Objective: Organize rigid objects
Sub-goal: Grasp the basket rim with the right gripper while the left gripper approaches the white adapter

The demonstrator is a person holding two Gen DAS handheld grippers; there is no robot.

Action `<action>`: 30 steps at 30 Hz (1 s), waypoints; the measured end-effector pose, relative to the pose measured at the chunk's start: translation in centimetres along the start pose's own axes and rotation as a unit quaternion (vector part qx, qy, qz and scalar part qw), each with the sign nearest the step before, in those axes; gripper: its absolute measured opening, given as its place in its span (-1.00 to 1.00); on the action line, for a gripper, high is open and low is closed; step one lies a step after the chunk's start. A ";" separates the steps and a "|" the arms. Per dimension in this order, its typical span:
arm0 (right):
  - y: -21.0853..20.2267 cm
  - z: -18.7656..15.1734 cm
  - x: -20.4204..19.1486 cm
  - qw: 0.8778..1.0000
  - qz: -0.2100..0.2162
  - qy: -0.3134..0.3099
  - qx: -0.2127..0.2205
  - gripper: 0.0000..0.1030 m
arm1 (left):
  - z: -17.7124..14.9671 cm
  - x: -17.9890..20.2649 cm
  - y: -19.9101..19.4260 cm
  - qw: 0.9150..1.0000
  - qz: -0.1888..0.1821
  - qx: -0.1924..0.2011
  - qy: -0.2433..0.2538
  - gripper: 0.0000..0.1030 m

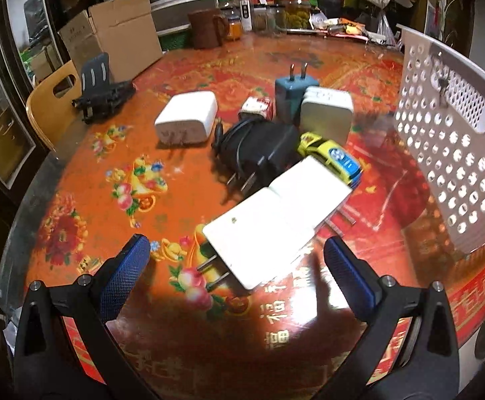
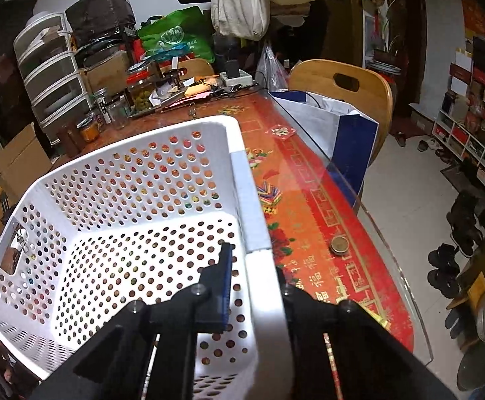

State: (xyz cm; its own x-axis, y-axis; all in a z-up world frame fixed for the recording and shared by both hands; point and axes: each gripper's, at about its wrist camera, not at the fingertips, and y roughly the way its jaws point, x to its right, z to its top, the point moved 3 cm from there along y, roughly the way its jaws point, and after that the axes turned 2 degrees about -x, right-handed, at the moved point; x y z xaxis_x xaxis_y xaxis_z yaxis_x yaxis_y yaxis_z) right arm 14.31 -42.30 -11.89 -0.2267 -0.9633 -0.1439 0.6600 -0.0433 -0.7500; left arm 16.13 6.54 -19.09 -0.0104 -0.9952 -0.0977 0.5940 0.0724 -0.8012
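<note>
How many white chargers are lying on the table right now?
3: a flat white charger nearest the open left gripper, one far left, one beside the teal plug. Others may be hidden.

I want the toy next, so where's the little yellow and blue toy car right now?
In the left wrist view, the toy car lies on the table right of centre, wedged between the black adapter and the nearest white charger.

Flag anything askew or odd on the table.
The white basket looks tipped, one side raised, with the right gripper shut on its rim. The chargers lie jumbled: a black adapter partly under a white one, a toy car wedged alongside.
</note>
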 end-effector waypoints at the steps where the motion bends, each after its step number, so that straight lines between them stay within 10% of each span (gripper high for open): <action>1: 0.0 0.0 0.0 1.000 0.000 0.000 0.000 -0.82 | 0.0 -0.1 0.4 1.000 -0.001 -0.003 0.001 1.00; 8: 0.0 0.1 -0.1 1.000 0.001 0.002 0.003 -0.82 | 0.2 -0.8 0.8 1.000 -0.009 0.006 -0.004 0.88; 12: 0.0 0.1 0.0 1.000 0.001 0.001 0.003 -0.82 | -0.1 -0.5 0.2 0.999 -0.033 0.012 -0.003 0.20; 30: 0.0 0.1 -0.2 1.000 0.002 -0.003 0.003 -0.82 | 1.6 0.5 -4.9 0.996 0.040 0.073 0.009 0.20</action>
State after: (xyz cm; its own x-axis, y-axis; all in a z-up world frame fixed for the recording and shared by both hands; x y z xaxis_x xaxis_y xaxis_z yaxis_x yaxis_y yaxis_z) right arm 14.45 -42.18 -11.81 -0.2195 -0.9652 -0.1419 0.6654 -0.0417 -0.7453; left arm 14.54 5.58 -14.31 0.0272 -0.9851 -0.1696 0.7045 0.1392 -0.6959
